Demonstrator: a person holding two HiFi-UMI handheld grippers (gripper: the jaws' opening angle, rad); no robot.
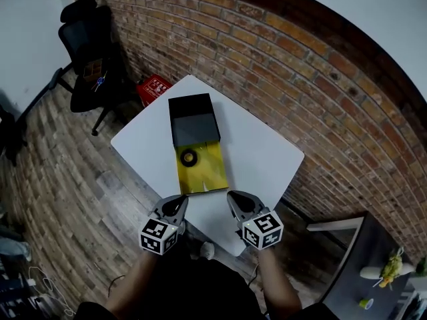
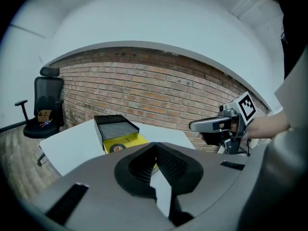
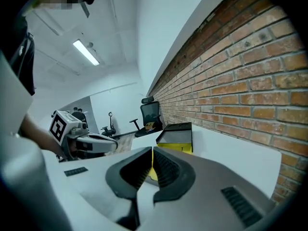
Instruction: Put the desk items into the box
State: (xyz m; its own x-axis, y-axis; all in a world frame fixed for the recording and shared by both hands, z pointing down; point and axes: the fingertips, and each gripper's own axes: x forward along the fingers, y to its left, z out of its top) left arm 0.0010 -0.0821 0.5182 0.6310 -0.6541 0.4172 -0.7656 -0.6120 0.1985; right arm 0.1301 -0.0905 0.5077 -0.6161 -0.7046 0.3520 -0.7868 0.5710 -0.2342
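Note:
On the white table lies an open box: a yellow tray with a black part at its far end. A black tape roll sits in the yellow tray. My left gripper and right gripper hover side by side at the table's near edge, just short of the box, both shut with nothing between the jaws. The left gripper view shows the box, the tape roll and the right gripper. In the right gripper view, the box lies ahead and the left gripper to the left.
A brick wall runs behind the table. A black office chair stands at the far left, with a red item on the floor beside the table. A dark side table with small objects is at the lower right.

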